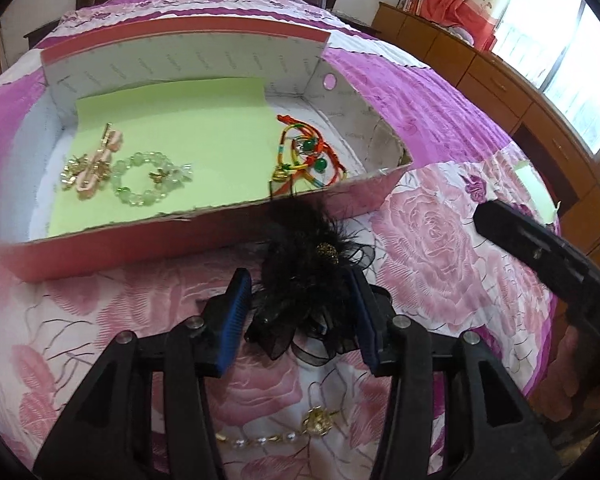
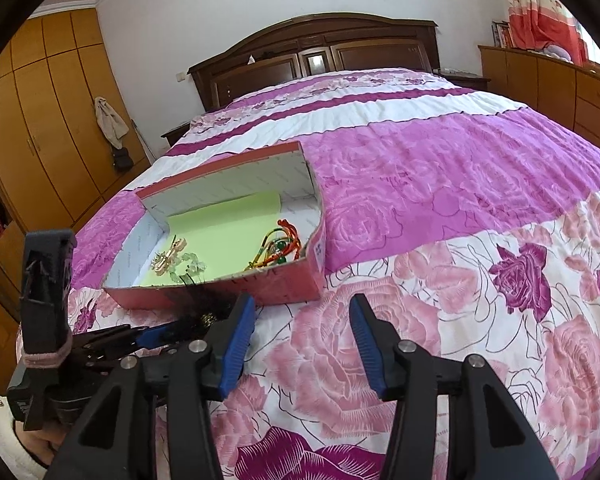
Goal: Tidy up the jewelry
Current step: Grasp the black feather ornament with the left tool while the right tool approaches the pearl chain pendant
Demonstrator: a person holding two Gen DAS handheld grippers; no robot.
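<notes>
the left gripper [image 1: 300, 304] straddles a black feather hairpiece [image 1: 308, 268] lying on the bedspread [image 1: 440, 264] just before the pink box [image 1: 112, 248], its jaws parted and not visibly pressing it; the right gripper [image 2: 302, 344] hovers over bare bedspread, jaws parted, nothing between them. inside the box lie a green bead bracelet [image 1: 140, 178] and red cords [image 1: 312, 156]; a pearl chain [image 1: 268, 436] rests below the left gripper.

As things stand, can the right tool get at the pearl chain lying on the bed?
Probably not directly: the pearl chain lies beneath the left tool, whose frame and black feather piece cover it.
</notes>
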